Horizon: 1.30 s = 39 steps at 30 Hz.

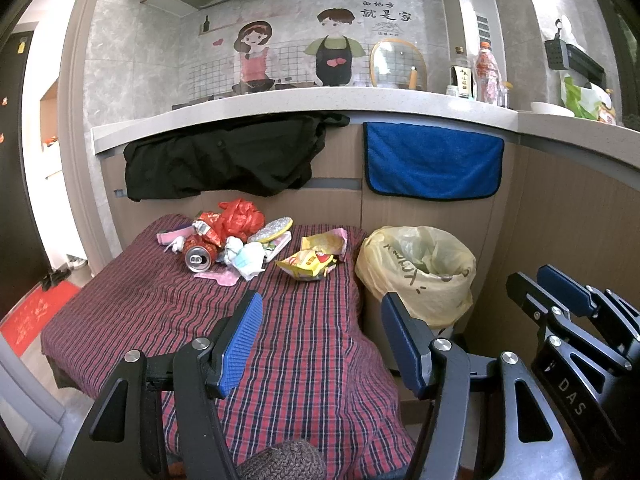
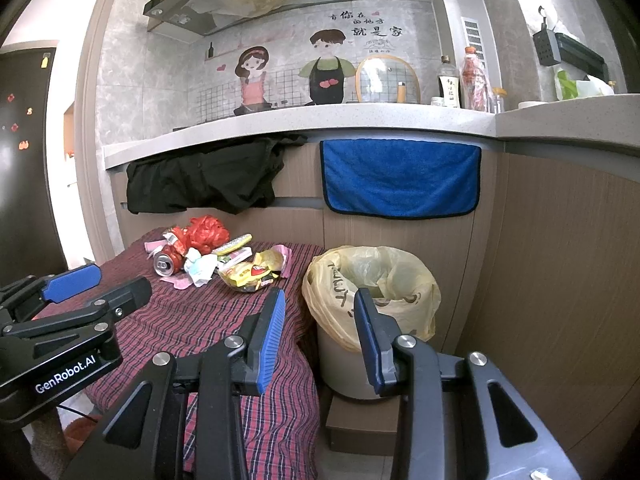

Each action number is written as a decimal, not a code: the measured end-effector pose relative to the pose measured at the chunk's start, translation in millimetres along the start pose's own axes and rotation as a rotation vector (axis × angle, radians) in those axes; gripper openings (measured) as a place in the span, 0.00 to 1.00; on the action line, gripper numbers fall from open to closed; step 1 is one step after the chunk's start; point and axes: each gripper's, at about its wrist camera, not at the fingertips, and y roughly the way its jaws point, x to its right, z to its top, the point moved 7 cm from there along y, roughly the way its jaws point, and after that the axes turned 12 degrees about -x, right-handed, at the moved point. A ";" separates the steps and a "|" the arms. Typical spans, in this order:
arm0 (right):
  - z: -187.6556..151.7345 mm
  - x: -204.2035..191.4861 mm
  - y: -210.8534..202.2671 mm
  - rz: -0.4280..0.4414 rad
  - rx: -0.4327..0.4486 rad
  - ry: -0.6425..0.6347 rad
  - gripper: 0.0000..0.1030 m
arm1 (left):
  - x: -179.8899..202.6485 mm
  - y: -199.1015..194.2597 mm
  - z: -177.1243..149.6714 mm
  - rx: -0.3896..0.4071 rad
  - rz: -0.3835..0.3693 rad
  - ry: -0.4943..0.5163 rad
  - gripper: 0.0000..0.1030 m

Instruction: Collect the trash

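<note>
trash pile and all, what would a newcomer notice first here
The trash pile at the far end of the plaid-covered table, with a red bag and a can in it. Right of the table stands a bin lined with a yellow bag. Both grippers, left and right, hang open and empty.

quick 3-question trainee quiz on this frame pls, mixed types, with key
1. True or false: the left gripper holds a piece of trash.
2. Which lies nearest the bin? A: soda can B: yellow snack wrapper C: red plastic bag
3. Fill in: the bin is lined with a ___ plastic bag.

Key:
1. False. Both the left gripper and the right gripper are open and empty, short of the pile on the plaid cloth.
2. B
3. yellow
</note>
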 end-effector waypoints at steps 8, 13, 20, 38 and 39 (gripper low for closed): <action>7.6 0.1 6.2 0.005 -0.002 -0.009 0.33 | -11.3 13.5 6.4 0.003 0.003 -0.014 0.60; 27.6 -3.9 25.1 0.020 0.003 -0.022 0.33 | -37.8 29.3 29.2 0.034 -0.053 -0.056 0.60; 65.1 -30.4 70.6 0.048 0.006 -0.085 0.33 | -115.5 92.0 59.7 -0.018 -0.132 -0.170 0.60; 69.6 -126.2 257.2 0.295 -0.256 -0.264 0.33 | -262.1 239.0 68.1 -0.131 -0.074 -0.284 0.61; 66.7 -126.6 265.7 0.292 -0.275 -0.263 0.33 | -263.5 243.9 66.3 -0.145 -0.062 -0.285 0.61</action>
